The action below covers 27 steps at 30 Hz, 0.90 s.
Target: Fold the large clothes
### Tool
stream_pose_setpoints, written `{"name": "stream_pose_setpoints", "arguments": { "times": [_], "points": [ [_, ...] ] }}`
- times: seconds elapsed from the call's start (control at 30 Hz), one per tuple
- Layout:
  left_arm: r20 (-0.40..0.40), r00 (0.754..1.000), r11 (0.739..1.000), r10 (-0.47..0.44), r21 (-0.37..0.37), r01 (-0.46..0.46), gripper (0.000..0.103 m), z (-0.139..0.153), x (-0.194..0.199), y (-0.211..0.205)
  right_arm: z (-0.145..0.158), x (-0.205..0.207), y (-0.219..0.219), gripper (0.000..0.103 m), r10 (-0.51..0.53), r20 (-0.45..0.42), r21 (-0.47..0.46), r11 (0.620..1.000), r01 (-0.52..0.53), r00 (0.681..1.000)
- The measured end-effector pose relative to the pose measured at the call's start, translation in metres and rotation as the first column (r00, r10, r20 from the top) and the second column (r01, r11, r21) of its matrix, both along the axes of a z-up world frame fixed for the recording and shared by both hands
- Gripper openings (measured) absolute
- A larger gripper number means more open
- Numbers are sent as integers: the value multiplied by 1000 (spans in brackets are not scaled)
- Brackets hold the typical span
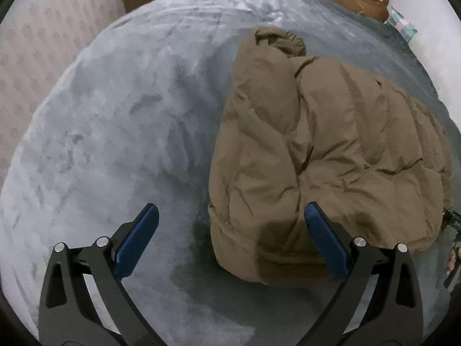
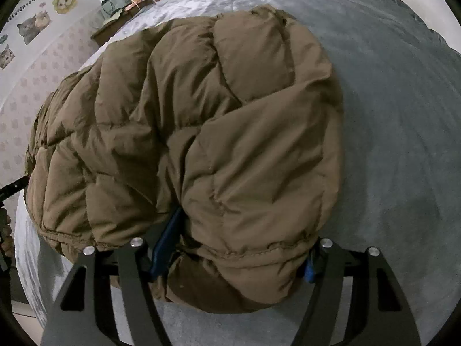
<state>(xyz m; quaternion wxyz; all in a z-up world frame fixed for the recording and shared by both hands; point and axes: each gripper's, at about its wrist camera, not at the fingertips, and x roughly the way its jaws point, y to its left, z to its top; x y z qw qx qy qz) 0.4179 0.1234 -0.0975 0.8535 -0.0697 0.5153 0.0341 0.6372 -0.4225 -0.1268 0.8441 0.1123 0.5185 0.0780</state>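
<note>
My right gripper (image 2: 230, 255) clamps the hem of the brown quilted puffer jacket (image 2: 187, 132) lying bundled on the grey plush blanket (image 1: 115, 115); left gripper (image 1: 230, 230) stands apart, empty. I'd grip deep, avoiding slippage.

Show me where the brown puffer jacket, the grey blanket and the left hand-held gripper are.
brown puffer jacket (image 2: 219, 132): right wrist view, quilted middle.
grey blanket (image 1: 115, 109): left wrist view, bare stretch left of the jacket.
left hand-held gripper (image 1: 232, 216): left wrist view, midway between fingertips.

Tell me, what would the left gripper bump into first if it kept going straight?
Probably the near edge of the brown coat, or the grey blanket beside it; the open left gripper points right at that border, and depth is unclear.
</note>
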Motion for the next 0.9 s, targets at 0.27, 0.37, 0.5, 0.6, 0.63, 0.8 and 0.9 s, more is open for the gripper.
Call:
{"name": "stream_pose_setpoints", "arguments": {
  "times": [0.27,0.37,0.5,0.6,0.63,0.8,0.9],
  "points": [
    [-46,999,986,-2,-167,-5,100,-30,10,22,-8,-9,-11,70,8,-1,1,1000,-8,1000],
    [-48,999,981,-18,-193,8,100,-40,13,21,-10,-9,-12,70,9,2,0,1000,-9,1000],
    [-50,997,978,-57,-205,45,100,-48,20,19,-11,-9,-12,71,10,1,1,1000,-10,1000],
    [-47,994,970,-94,-229,81,100,-48,32,14,-12,-10,-12,71,9,2,2,1000,-9,1000],
    [-41,993,966,-107,-239,94,100,-48,33,11,-13,-11,-11,71,9,3,1,1000,-9,1000],
    [-19,984,935,-179,-315,164,100,-54,42,0,-15,-12,-11,71,8,4,4,1000,-8,1000],
    [-11,980,907,-199,-381,180,100,-56,47,-1,-16,-12,-10,72,7,3,8,1000,-7,1000]
  ]
}}
